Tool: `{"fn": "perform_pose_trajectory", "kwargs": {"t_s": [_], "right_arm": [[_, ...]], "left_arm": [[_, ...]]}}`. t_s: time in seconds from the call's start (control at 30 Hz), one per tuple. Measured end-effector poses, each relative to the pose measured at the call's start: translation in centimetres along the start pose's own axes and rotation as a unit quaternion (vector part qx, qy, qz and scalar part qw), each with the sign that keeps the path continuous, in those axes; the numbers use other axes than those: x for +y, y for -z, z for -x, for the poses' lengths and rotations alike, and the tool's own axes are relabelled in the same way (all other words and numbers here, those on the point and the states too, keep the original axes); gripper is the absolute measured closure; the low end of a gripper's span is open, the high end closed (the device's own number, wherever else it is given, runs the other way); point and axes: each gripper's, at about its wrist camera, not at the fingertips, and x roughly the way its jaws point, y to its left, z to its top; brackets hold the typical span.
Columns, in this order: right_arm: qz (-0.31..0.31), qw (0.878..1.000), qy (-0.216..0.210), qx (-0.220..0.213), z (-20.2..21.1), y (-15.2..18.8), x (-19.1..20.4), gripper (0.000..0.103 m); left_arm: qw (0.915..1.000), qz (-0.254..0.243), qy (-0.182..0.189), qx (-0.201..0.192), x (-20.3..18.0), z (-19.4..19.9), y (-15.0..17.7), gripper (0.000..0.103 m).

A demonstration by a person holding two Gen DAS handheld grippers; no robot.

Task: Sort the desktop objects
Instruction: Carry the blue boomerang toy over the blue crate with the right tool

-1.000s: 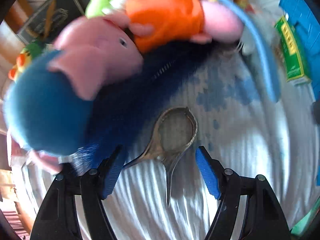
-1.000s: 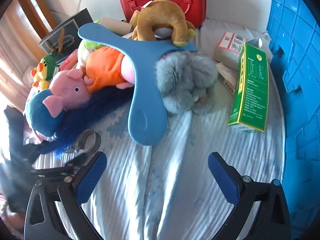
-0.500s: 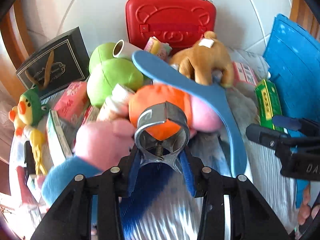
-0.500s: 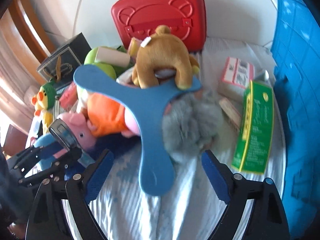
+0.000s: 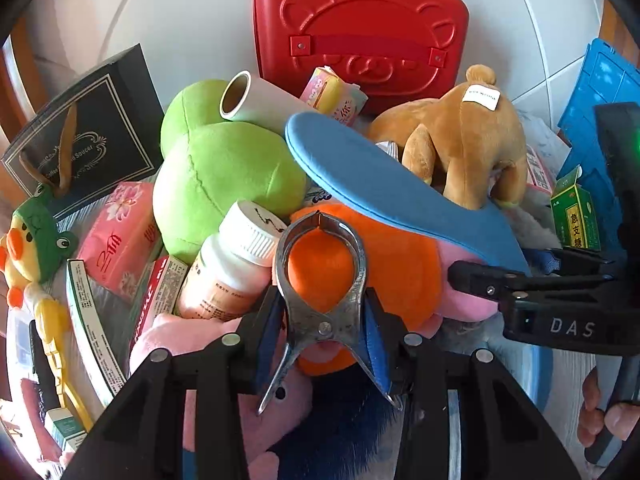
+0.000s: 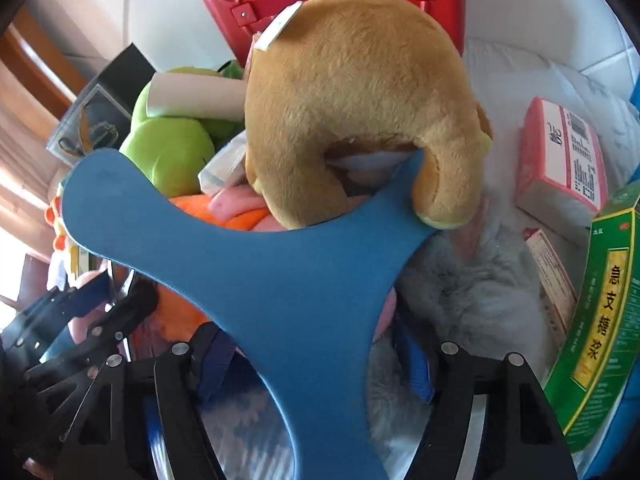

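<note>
Now left gripper [image 5: 324, 320] clamped on metal clip [image 5: 320, 280], held above the toy pile; right gripper [image 6: 316, 364] straddles blue boomerang [image 6: 280, 272] — fingers apart, blade's long axis running straight ahead between them.

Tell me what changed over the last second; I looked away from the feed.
The left hand-held gripper closed on the metal clip that lay on the cloth and lifted it. The right hand-held gripper moved in around the blue boomerang, not visibly clamped. The brown bear and red case stayed put.
</note>
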Motion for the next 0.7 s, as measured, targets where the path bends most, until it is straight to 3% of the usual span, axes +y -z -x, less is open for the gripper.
{"fn": "perform_pose_trajectory", "kwargs": {"t_s": [0.07,0.13,0.33,0.57,0.7], "right_arm": [[0.011,1.000,0.007,-0.017,1.6,0.5,0.5,0.052],[0.016,0.999,0.008,-0.034,3.6,1.1,0.9,0.060],[0.027,0.996,0.009,-0.081,10.3,4.1,2.6,0.072],[0.046,0.984,0.036,-0.168,20.3,7.4,5.2,0.074],[0.039,0.972,0.057,-0.223,26.1,8.3,6.0,0.074]], "left_arm": [[1.0000,0.000,0.000,-0.005,-0.3,0.8,-0.4,0.064],[0.9998,-0.002,-0.001,-0.017,0.0,3.1,-2.6,0.065],[0.9978,-0.013,0.003,-0.065,-0.4,14.4,0.2,0.065],[0.9904,-0.040,0.021,-0.131,-1.6,24.8,2.1,0.065],[0.9810,-0.067,0.039,-0.178,-3.9,30.4,2.0,0.065]]}}
